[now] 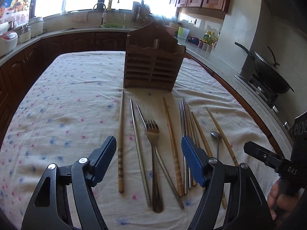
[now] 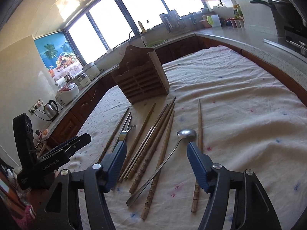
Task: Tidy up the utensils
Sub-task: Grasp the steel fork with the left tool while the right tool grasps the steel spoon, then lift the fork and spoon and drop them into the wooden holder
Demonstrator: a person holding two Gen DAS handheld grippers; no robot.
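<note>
Both claws released and empty, left gripper point(image 1: 148, 159) over the fork point(image 1: 153, 134), right gripper point(image 2: 156, 153) above the spoon point(image 2: 186, 133) at frame centre; one handle should be pinched squarely, then carried to the wooden holder point(image 1: 153, 67).

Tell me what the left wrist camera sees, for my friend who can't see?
An open left gripper hovers over a fork, spoon and many chopsticks lying on a flowery tablecloth. A wooden utensil holder stands behind them.
</note>
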